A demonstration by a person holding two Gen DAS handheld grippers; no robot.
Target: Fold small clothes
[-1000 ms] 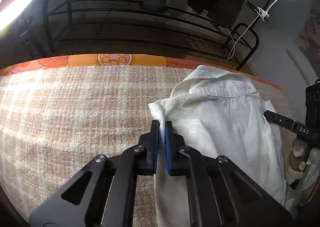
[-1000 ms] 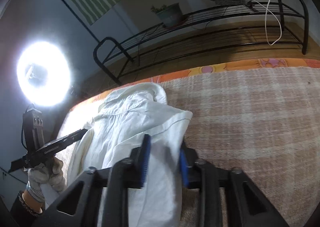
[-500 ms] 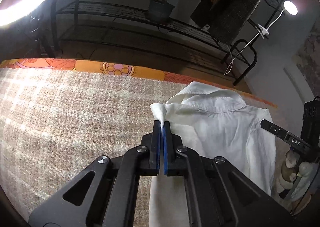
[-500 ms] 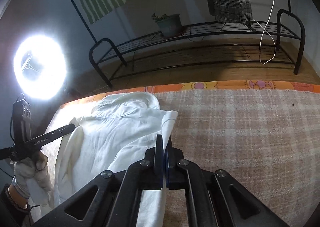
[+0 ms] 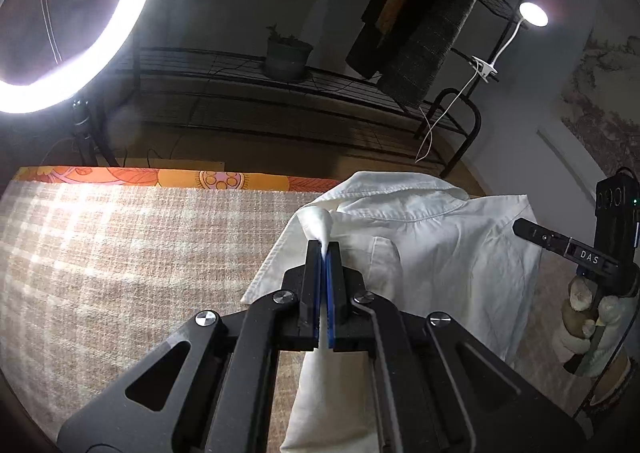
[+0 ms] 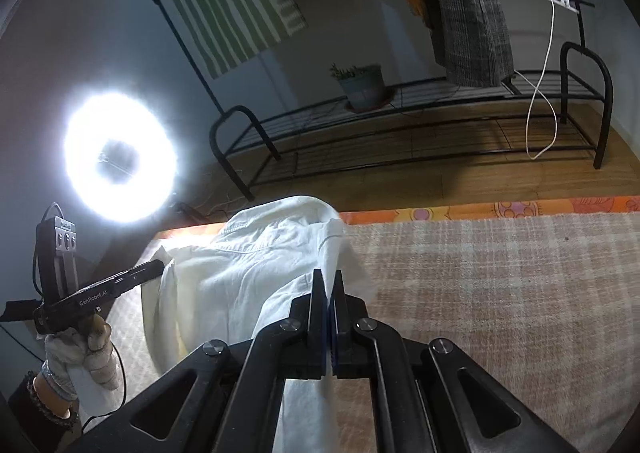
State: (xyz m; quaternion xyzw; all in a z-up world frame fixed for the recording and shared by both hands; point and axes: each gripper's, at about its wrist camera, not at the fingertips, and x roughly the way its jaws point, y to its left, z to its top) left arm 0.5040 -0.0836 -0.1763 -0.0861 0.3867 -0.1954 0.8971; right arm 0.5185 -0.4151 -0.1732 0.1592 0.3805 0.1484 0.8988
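The white shirt (image 5: 440, 253) hangs lifted over the plaid blanket (image 5: 140, 253), right of centre in the left wrist view and left of centre in the right wrist view. The left tongs (image 5: 324, 253), low at centre, are clamped on a pinch of its edge. The right tongs (image 6: 328, 285), low at centre in their own frame, are clamped on the opposite edge. A ring light (image 6: 120, 157) glows at left

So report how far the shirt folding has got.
Done: both grips are made. The left gripper and right gripper are each shut on an edge of the white shirt. In hand: lifting it off the plaid blanket. Left: every fold; no finished fold shows.
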